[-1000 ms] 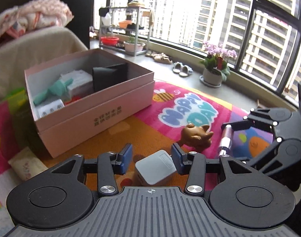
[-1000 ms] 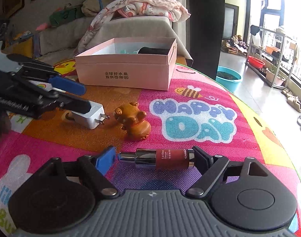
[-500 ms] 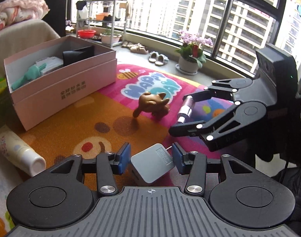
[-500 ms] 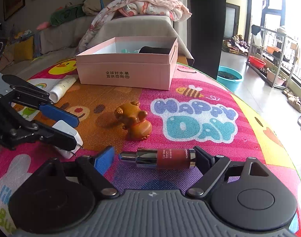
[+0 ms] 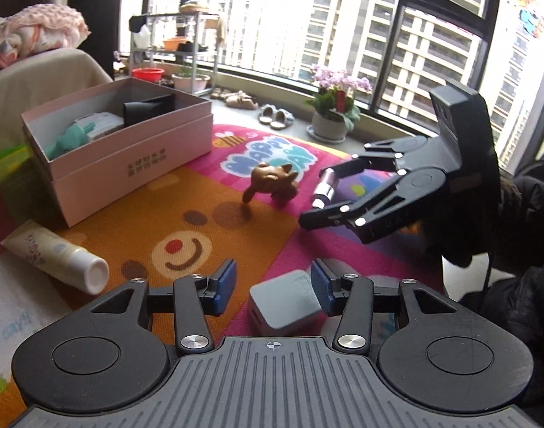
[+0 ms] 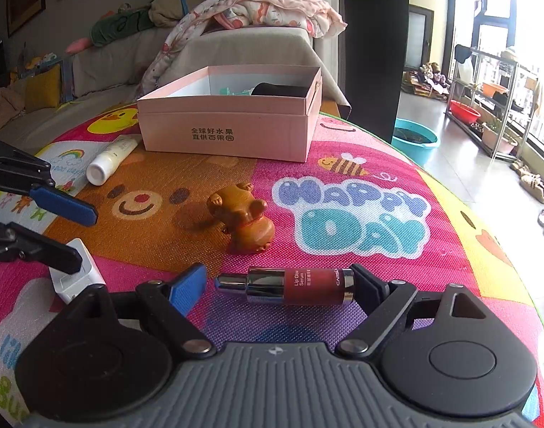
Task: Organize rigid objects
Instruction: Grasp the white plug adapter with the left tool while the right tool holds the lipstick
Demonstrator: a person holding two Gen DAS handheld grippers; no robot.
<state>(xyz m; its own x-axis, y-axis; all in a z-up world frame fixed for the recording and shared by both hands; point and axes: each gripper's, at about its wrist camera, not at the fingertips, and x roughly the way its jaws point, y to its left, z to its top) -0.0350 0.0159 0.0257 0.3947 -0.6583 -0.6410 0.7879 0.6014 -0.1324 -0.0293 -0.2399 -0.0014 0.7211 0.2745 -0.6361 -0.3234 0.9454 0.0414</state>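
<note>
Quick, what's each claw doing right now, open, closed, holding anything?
Left claw: open, white charger lying loose between its fingers.
Right claw: open, lip serum tube between its fingers, not clamped.

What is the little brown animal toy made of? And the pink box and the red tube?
The brown animal toy looks like hard glossy plastic or resin; light glints off its back. The pink box looks like matte cardboard, with thin flat walls and printed characters. The red tube seems to be plastic or glass with a shiny chrome-like metal neck, mirror-bright; which one, I cannot tell.
</note>
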